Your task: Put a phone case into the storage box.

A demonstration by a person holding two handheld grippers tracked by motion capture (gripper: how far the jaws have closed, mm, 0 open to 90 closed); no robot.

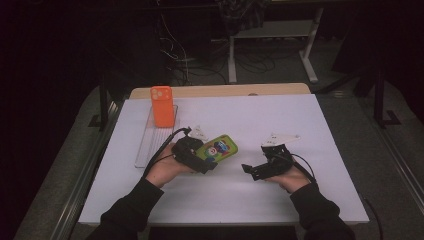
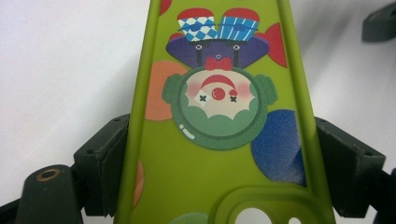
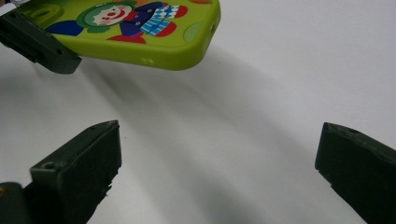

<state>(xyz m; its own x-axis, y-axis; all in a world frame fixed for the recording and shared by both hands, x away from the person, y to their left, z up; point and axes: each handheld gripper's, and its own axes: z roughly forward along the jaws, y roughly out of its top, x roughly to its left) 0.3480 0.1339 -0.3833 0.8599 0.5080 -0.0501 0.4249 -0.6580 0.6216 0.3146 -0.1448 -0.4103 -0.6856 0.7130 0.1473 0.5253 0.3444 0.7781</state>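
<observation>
Left gripper point(image 2: 219, 163) clamps the green case point(image 2: 219, 154); high view adds the wide-open right gripper point(image 1: 260, 167).

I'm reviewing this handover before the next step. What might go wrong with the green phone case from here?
1. The left gripper clamps the green clown phone case only across its soft side rims near the camera cutout, so the case may flex and slip out.
2. Most of the case hangs unsupported above the white table; a jolt might drop it.
3. The right gripper is open and aimed below the case's free end, so it may close on nothing.
</observation>
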